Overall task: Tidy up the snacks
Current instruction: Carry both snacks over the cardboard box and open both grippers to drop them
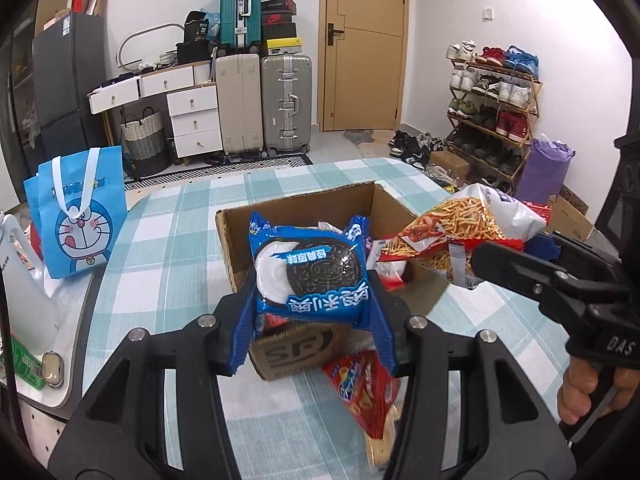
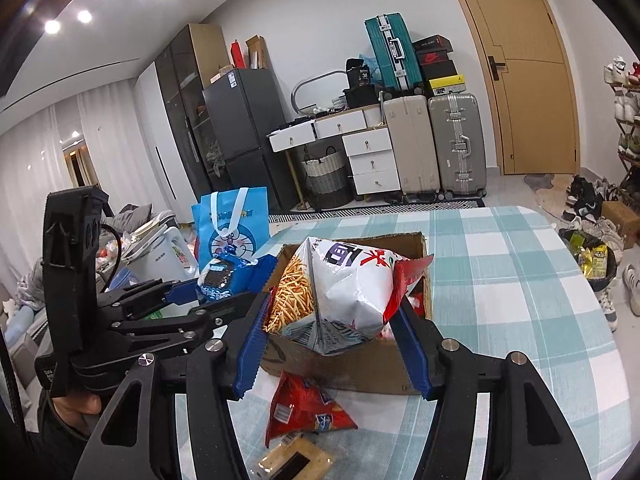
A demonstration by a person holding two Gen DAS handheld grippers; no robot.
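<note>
On a table (image 1: 168, 216) covered in a teal and white checked cloth, a person worked with two hand-held grippers above an open cardboard box (image 1: 280, 216). At the far left a blue cartoon bag (image 1: 78, 220) stood upright at the table's edge, apart from the work. Next came the left gripper (image 1: 312, 280), its blue pads closed on a blue cookie pack (image 1: 310, 270), which hung in the air just in front of the box's near wall, seemingly either bound for the box or just drawn from it. To its right, the right gripper (image 2: 332, 308) was clamped on a puffy white chip bag (image 2: 344, 288) printed with thin fries, held over the box's near right corner. Red snack wrappers showed inside the box. Near the viewer, in front of the box, a red pack (image 2: 308, 412) and a cracker pack (image 2: 296, 460) lay flat on the cloth, probably still waiting to be sorted.
</note>
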